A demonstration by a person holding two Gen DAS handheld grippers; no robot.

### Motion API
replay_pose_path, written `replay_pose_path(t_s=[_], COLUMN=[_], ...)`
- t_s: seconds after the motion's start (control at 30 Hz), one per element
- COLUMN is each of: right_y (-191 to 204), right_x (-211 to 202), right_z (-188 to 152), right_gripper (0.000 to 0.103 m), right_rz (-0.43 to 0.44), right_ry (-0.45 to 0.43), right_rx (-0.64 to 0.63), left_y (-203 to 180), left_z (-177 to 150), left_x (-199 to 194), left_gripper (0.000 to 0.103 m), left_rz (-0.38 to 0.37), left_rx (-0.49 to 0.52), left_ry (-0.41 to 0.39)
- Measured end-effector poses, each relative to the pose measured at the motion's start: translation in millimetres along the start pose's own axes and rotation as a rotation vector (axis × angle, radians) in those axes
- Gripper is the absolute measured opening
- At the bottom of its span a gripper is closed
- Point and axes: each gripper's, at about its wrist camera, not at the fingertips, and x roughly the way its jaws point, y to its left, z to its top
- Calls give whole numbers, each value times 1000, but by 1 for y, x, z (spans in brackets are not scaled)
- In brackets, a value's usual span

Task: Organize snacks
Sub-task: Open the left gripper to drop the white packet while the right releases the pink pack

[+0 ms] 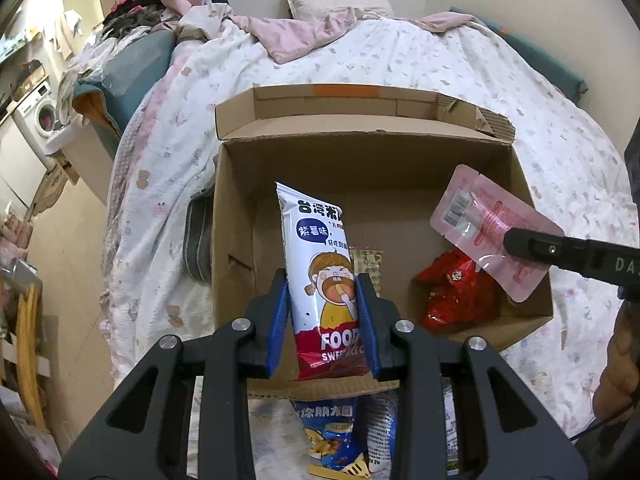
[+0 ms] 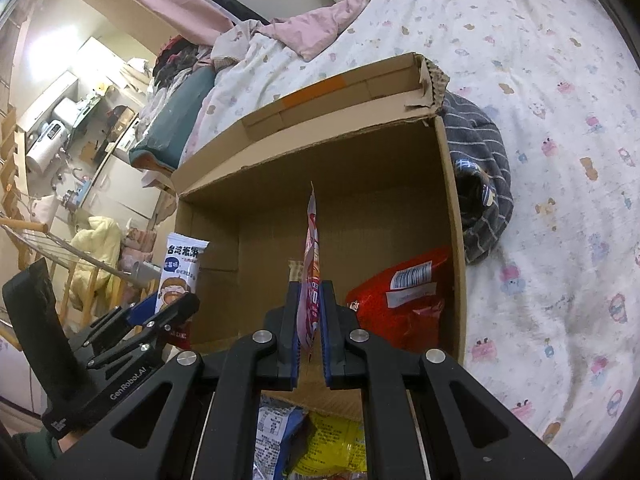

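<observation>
On the bed [image 1: 460, 76], spread with a white patterned quilt, sat an open cardboard box [image 1: 240, 208], its flaps folded back toward the pillow end. Above the box's near edge the left gripper [image 1: 326, 300] held a tall white snack packet [image 1: 320, 252] printed with a cartoon face and a dark red band at its foot; its blue-padded fingers [image 1: 280, 320] pressed on both sides of the packet's lower half, parted only by the width of the bag, and the packet stood nearly upright, leaning a little to the left. To the right, the right gripper [image 2: 310, 316] was closed almost fully on a flat pink pouch [image 1: 488, 228], its fingers [image 2: 329, 320] pinching the thin pouch edge-on in the right wrist view, while the left wrist view showed the pouch hanging tilted over the box's right side with its barcode turned up. Inside the box, against the right wall, lay a crumpled red bag [image 2: 400, 300] with a white barcode label, and a small beige wrapper [image 1: 370, 264] showed behind the white packet. Just outside the near wall of the box lay more snacks on the quilt: a blue bag [image 1: 332, 432] and a yellow bag [image 2: 336, 444]. A dark striped cloth [image 2: 480, 184] was bunched against the outside of the box.
</observation>
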Motion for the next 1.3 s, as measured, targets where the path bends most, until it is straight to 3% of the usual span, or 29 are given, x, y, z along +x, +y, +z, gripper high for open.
replay_pose_path(t_s=[0.1, 0.17, 0.43, 0.9, 1.3], right_y=[-2, -2, -2, -4, -3], right_x=[2, 2, 2, -4, -9], right_z=[-1, -2, -1, 0, -2], right_gripper=[9, 9, 9, 13, 13], right_rz=[-3, -2, 4, 30, 22], right_ry=[7, 11, 17, -7, -22], right_rx=[1, 3, 2, 20, 16], left_y=[1, 1, 3, -2, 18], left_z=[0, -1, -4, -6, -4], left_x=[2, 7, 6, 3, -2], left_gripper=[32, 49, 65, 65, 66], left_rz=[3, 26, 10, 13, -38], left_rx=[2, 8, -7, 16, -94], left_ry=[6, 20, 28, 12, 10])
